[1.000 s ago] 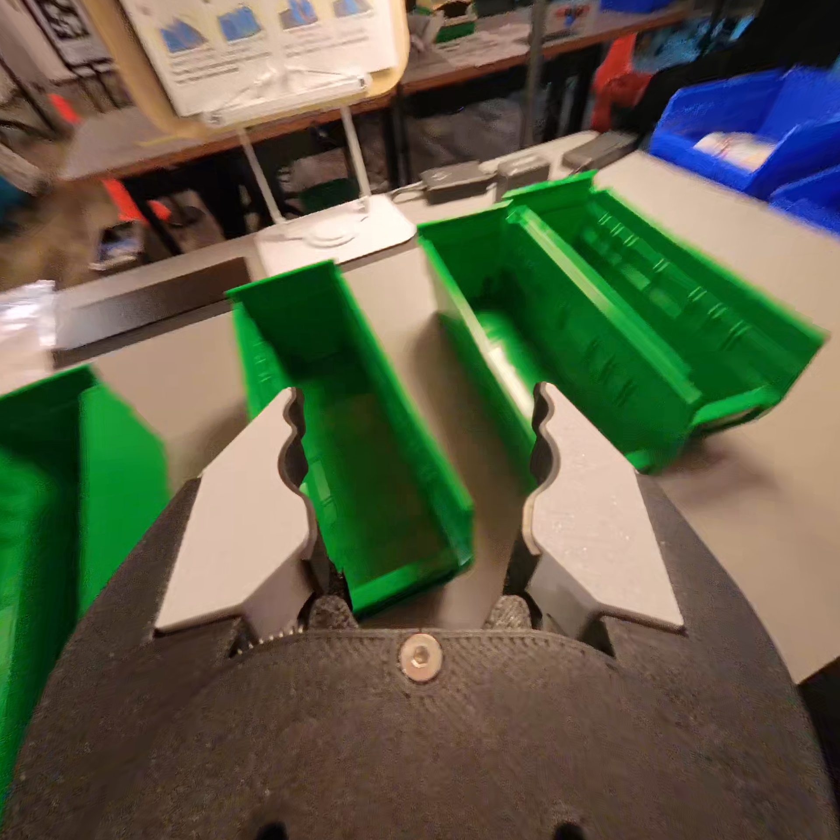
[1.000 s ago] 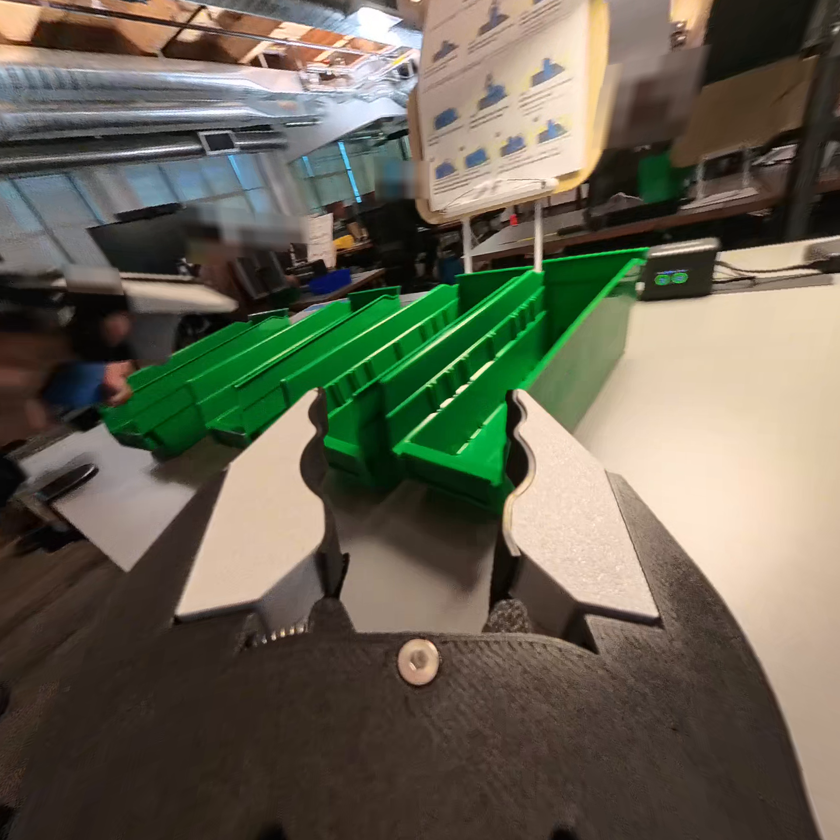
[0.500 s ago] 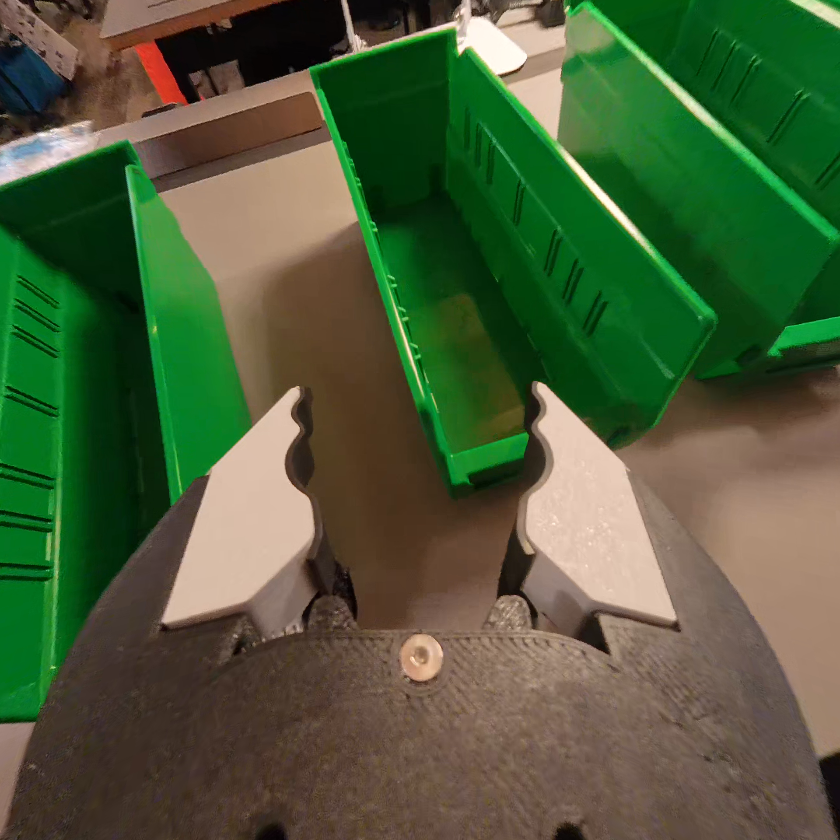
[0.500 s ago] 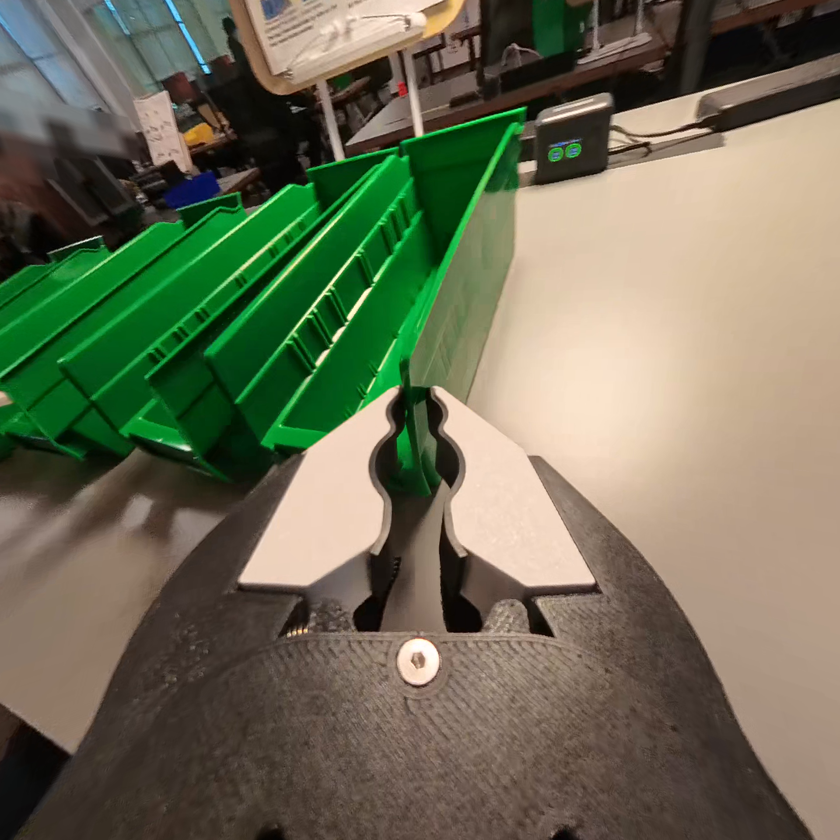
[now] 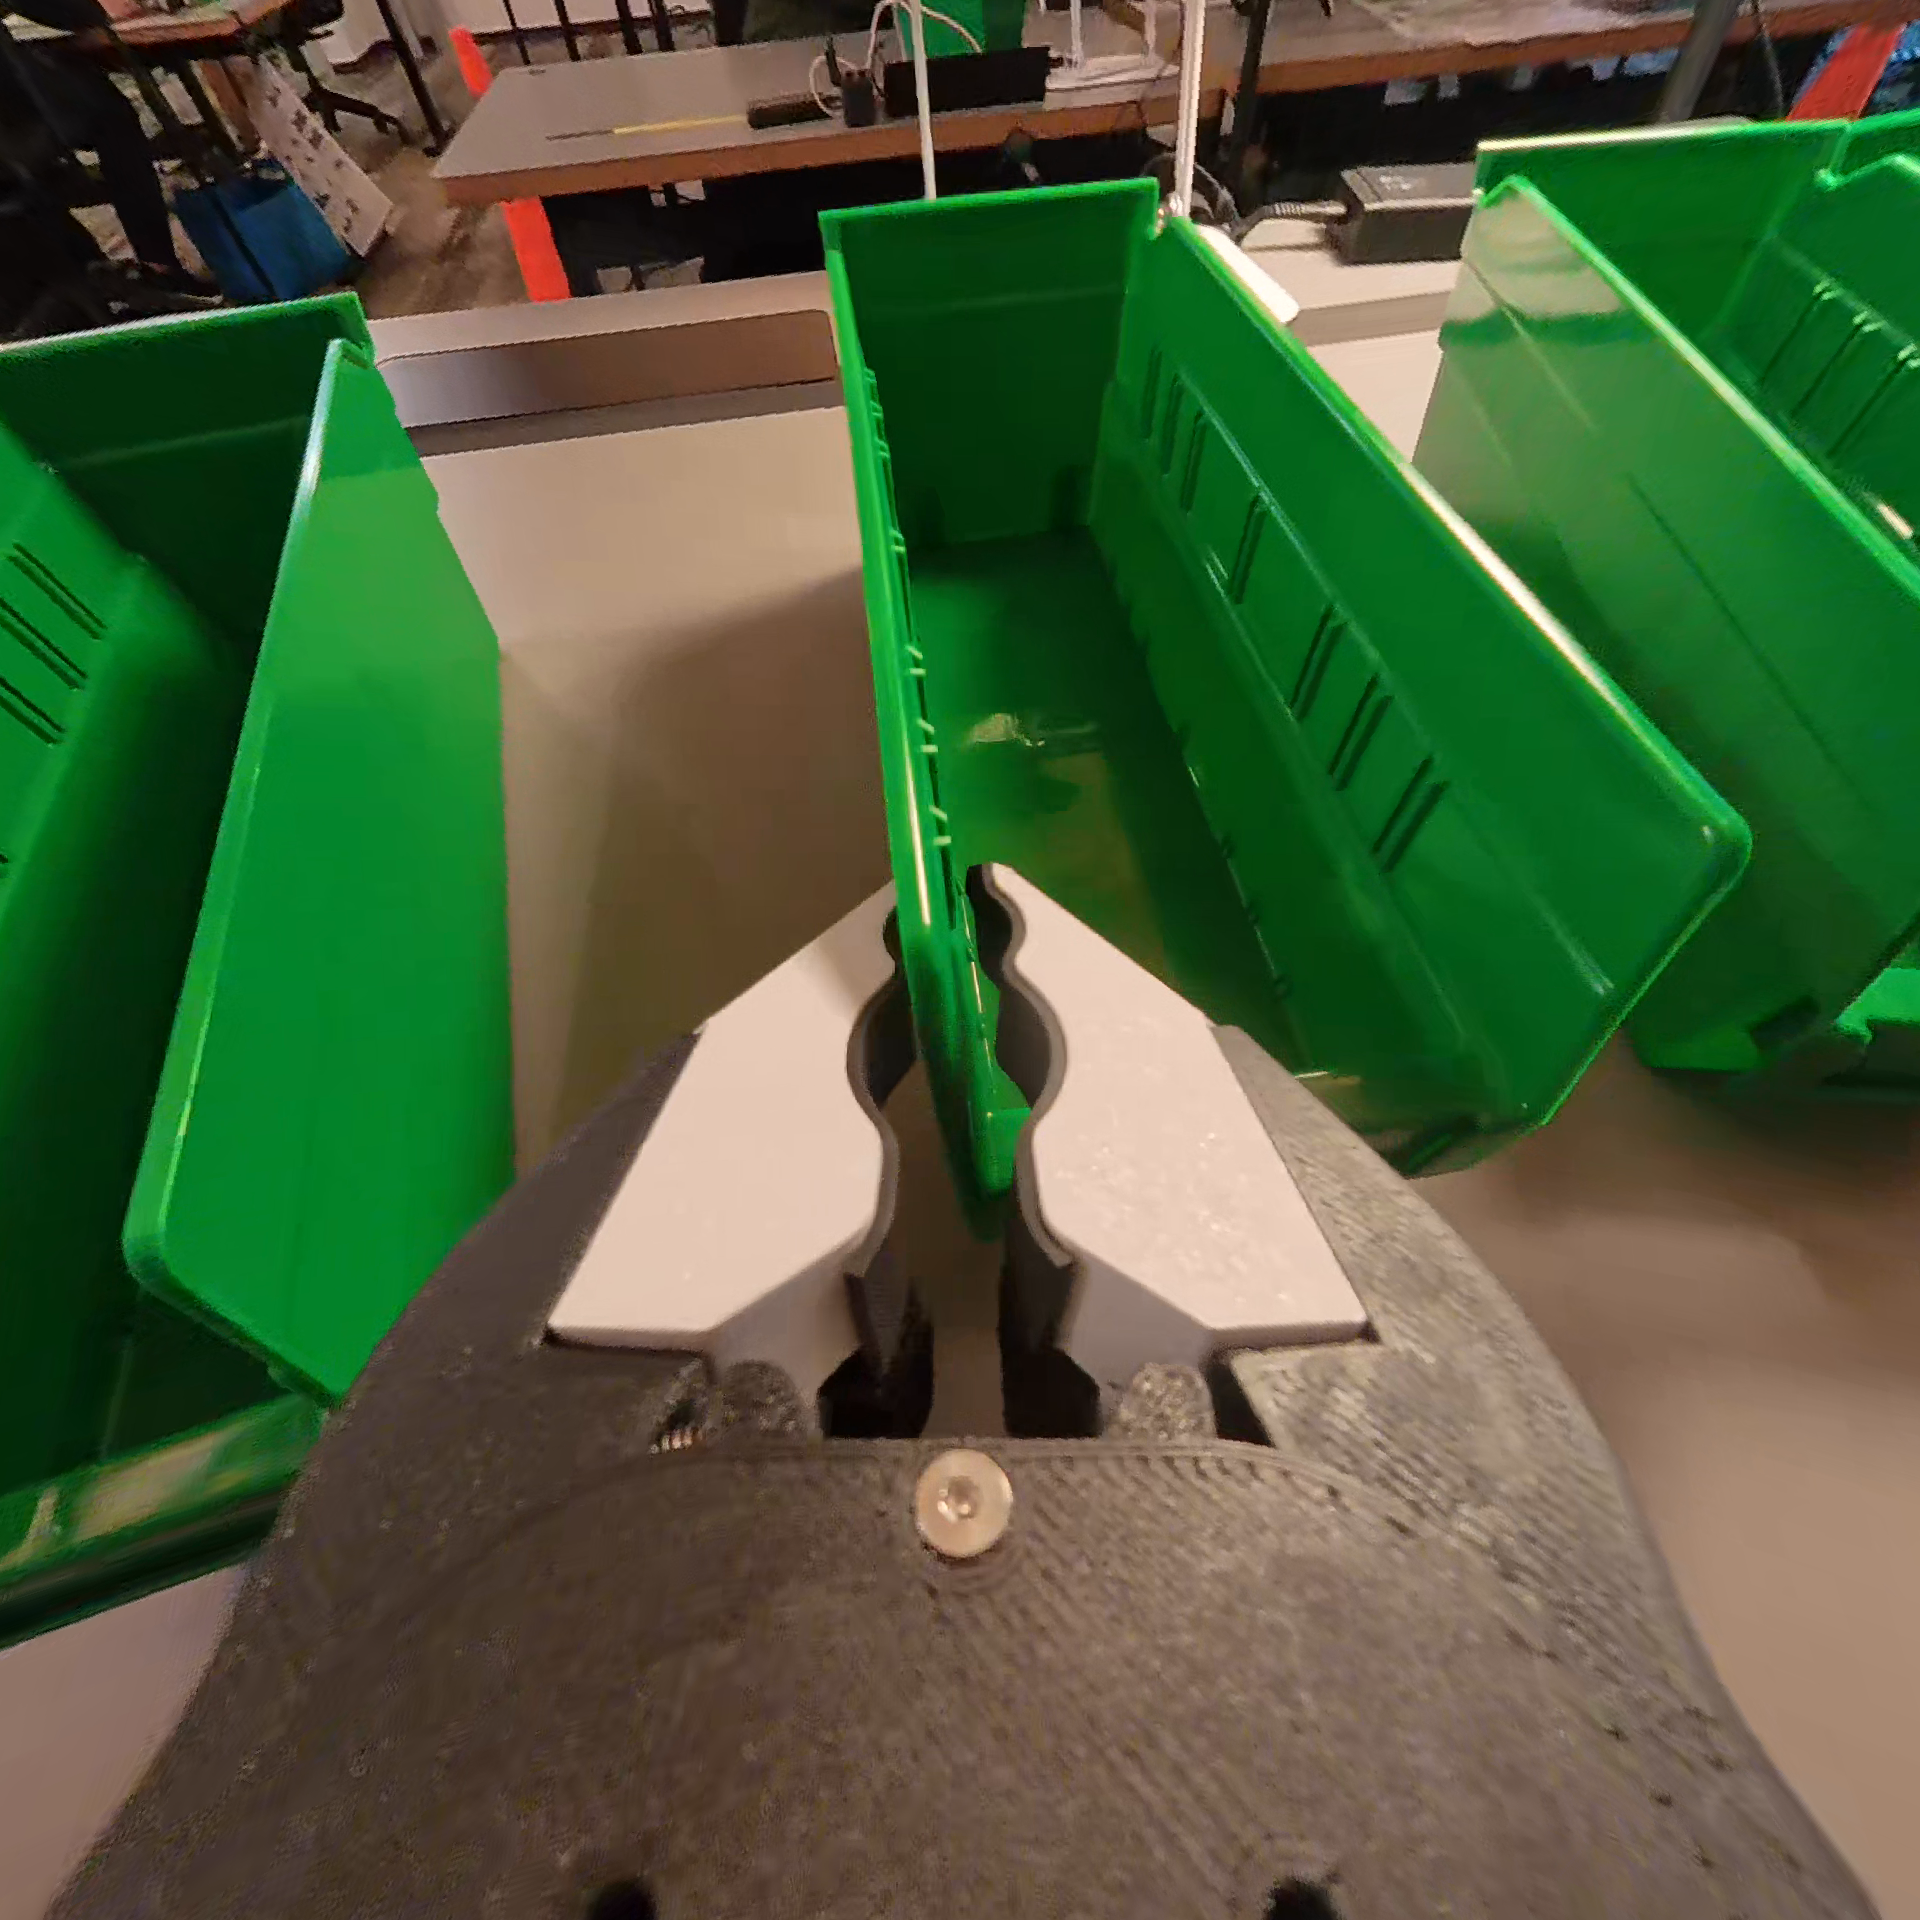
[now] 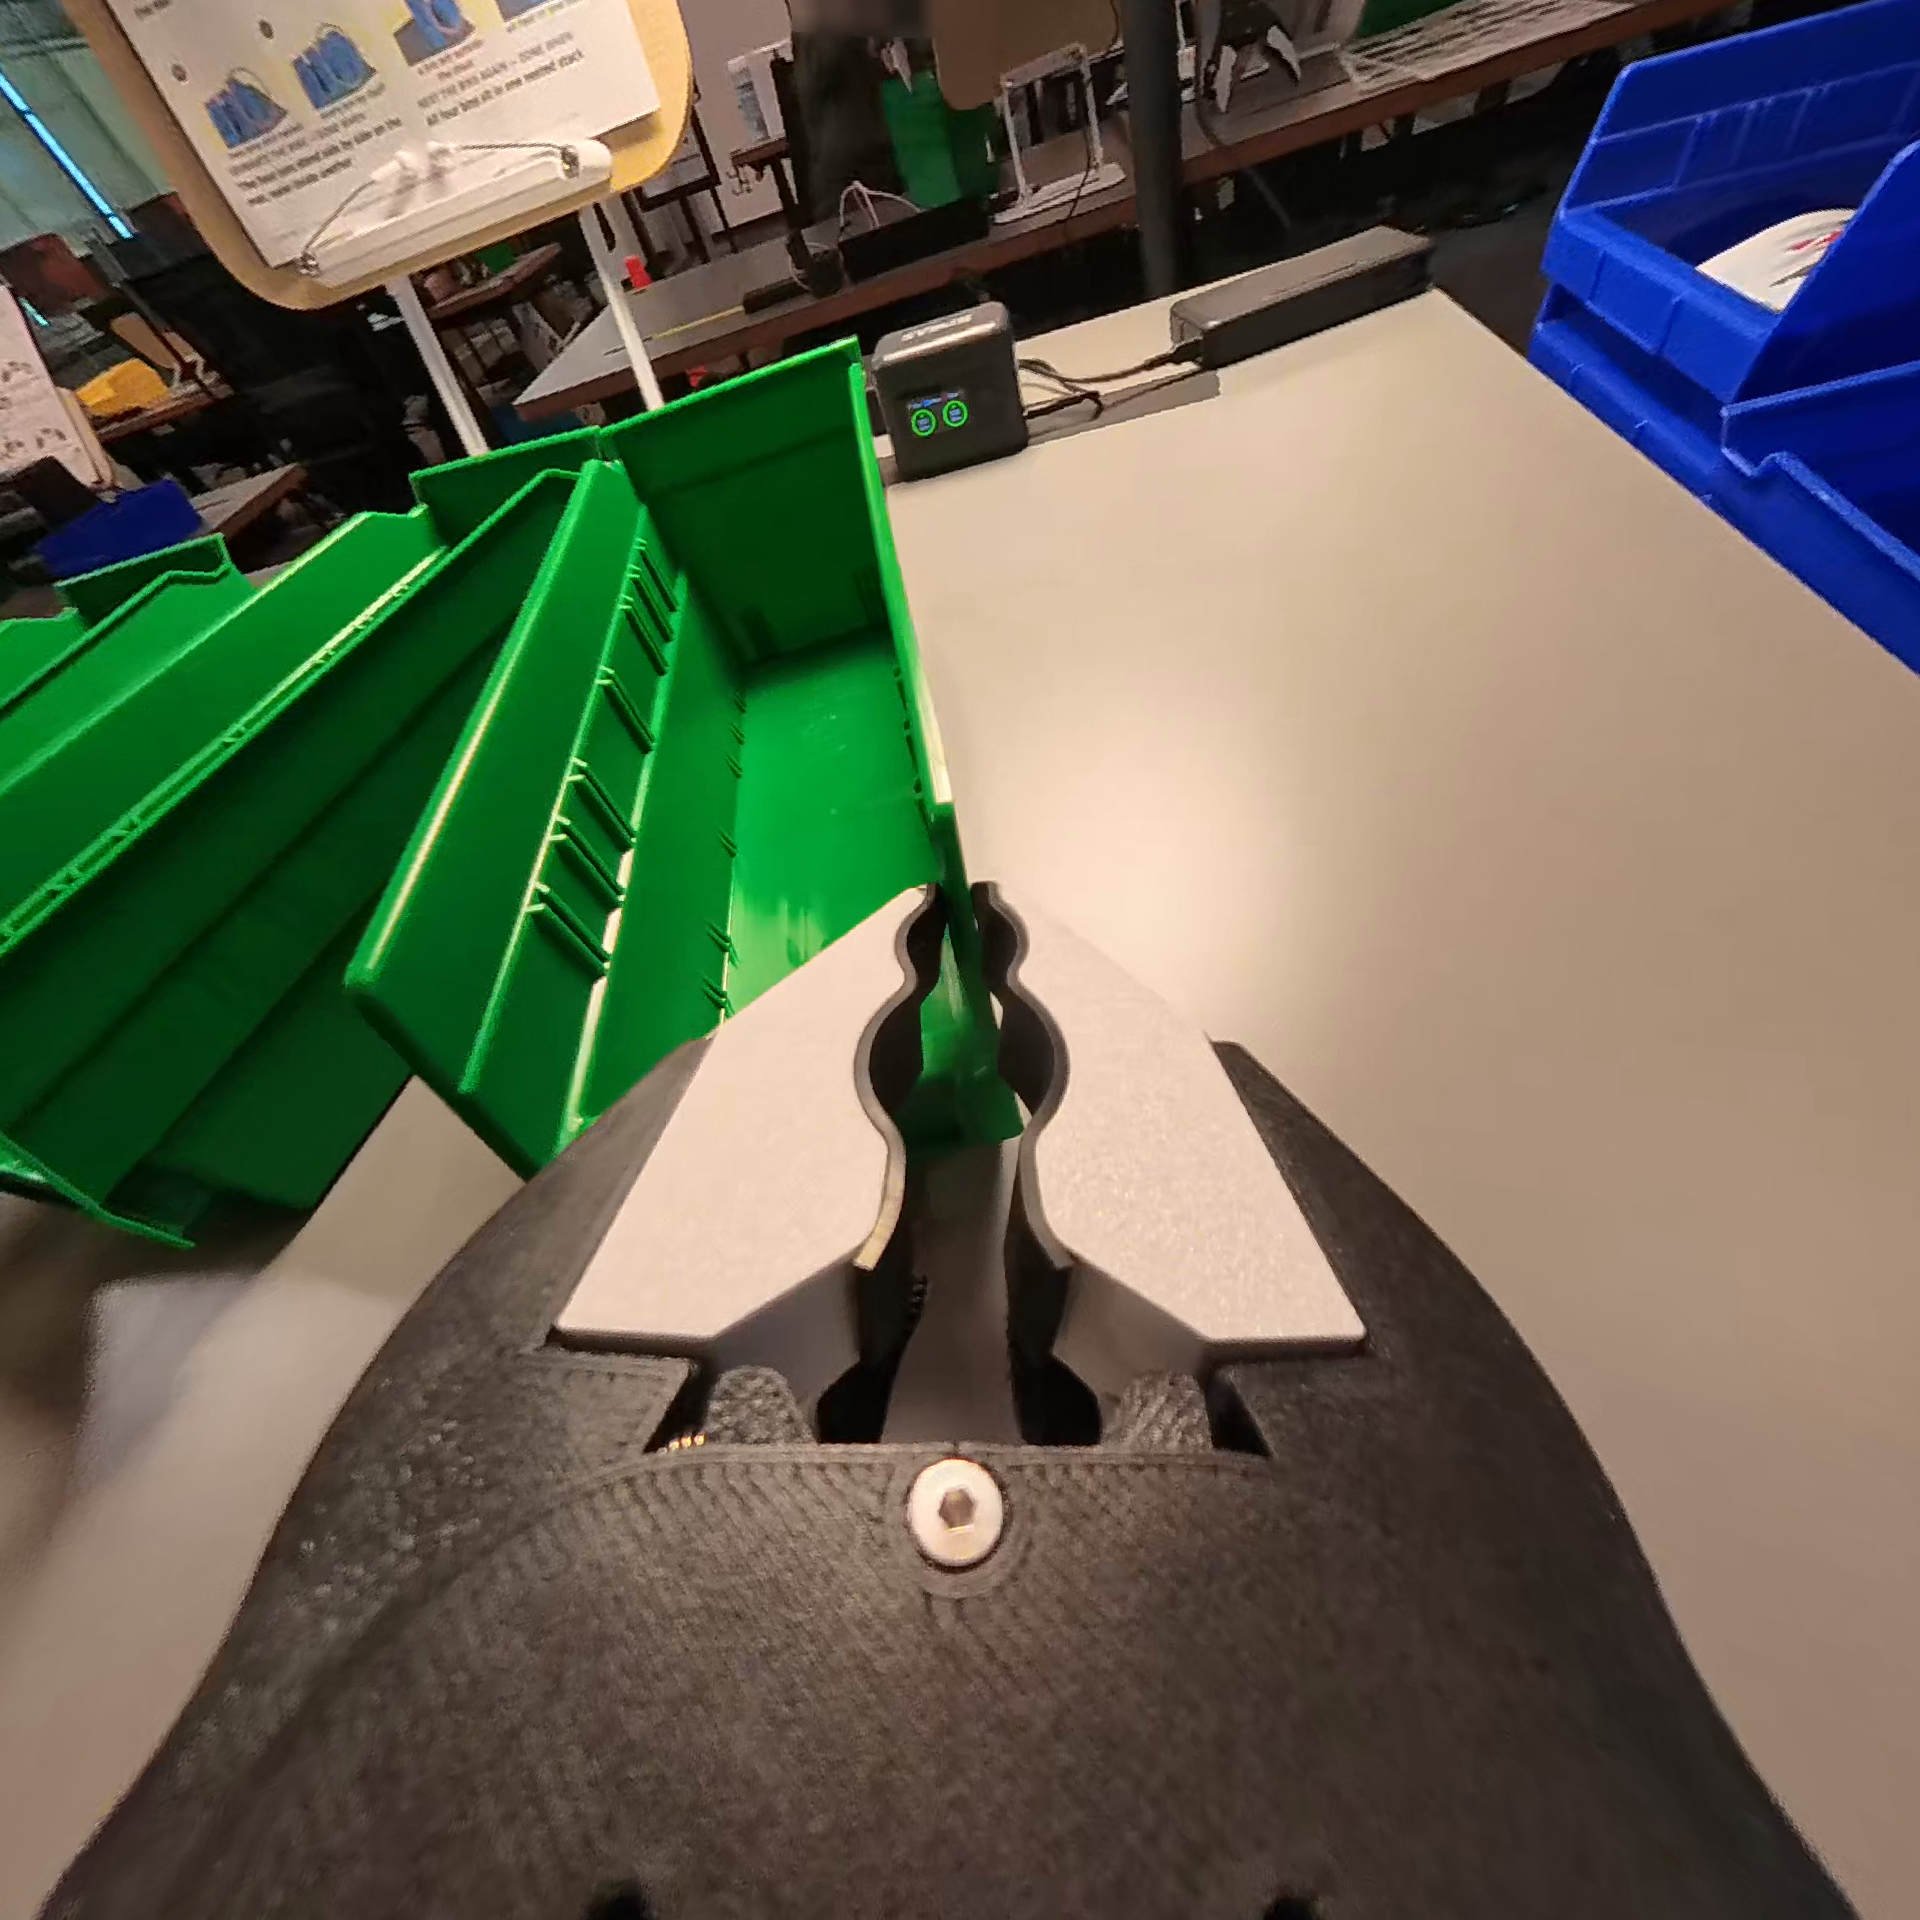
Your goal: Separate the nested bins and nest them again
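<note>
Several long green bins lie side by side on the grey table (image 5: 675,727). In the left wrist view, my left gripper (image 5: 956,904) is shut on the left side wall of the middle green bin (image 5: 1039,675), near its front end, with both pads against the wall. Another green bin (image 5: 291,831) lies to its left, and more green bins (image 5: 1714,468) lie to its right. In the right wrist view, my right gripper (image 6: 961,904) is shut on the right side wall of the rightmost green bin (image 6: 810,748), near its front corner. The other green bins (image 6: 208,779) fan out to its left.
Blue bins (image 6: 1745,312) stand at the table's right edge. A black box with two lit green rings (image 6: 940,400) and a black bar (image 6: 1299,291) sit at the back. An instruction board on a white stand (image 6: 395,135) rises behind the bins. Bare table (image 6: 1351,831) lies right of the bins.
My left gripper came down over the middle bin and shut on its left wall. My right gripper shut on the rightmost bin's right wall half a second ago and still holds it.
</note>
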Tool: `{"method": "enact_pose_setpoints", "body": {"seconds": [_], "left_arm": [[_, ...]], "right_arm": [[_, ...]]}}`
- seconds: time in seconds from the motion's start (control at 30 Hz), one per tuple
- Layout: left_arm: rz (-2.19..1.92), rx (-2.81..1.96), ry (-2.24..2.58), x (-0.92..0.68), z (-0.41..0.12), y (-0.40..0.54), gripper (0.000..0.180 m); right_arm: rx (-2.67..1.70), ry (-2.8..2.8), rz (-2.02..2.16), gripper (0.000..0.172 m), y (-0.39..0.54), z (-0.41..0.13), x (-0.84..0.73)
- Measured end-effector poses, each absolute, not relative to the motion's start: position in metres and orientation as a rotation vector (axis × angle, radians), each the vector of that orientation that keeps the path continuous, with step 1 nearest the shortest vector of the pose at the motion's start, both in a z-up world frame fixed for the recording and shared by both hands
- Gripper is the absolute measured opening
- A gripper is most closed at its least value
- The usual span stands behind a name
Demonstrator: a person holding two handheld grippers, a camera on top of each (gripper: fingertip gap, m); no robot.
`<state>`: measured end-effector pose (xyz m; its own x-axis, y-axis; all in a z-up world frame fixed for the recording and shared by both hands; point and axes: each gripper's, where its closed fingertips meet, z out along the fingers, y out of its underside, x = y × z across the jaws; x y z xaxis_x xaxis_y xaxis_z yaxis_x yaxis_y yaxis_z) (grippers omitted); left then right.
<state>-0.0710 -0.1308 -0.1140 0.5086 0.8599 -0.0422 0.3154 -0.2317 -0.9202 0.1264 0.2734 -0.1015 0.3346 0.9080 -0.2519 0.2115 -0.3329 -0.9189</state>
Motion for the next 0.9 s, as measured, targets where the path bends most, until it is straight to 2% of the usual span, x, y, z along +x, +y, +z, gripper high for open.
{"method": "enact_pose_setpoints", "body": {"seconds": [0.3, 0.5, 0.73, 0.8, 0.9], "left_arm": [[0.721, -1.749, -0.995, -0.069, -0.116, -0.131, 0.004], [0.743, -1.631, -0.804, -0.031, -0.070, -0.115, 0.037], [0.717, -1.595, -0.535, 0.020, -0.012, -0.052, 0.045], [0.723, -1.642, -0.516, 0.024, -0.015, -0.038, 0.045], [0.753, -1.796, -0.602, 0.001, -0.050, -0.034, 0.050]], "right_arm": [[-1.765, -0.982, 1.027, 0.004, 0.269, -0.102, 0.114], [-1.733, -1.006, 1.050, 0.002, 0.259, -0.101, 0.111], [-1.720, -1.018, 1.057, 0.002, 0.252, -0.101, 0.110], [-1.718, -1.016, 1.055, 0.002, 0.254, -0.101, 0.112], [-1.722, -1.008, 1.053, 0.002, 0.258, -0.101, 0.116]]}}
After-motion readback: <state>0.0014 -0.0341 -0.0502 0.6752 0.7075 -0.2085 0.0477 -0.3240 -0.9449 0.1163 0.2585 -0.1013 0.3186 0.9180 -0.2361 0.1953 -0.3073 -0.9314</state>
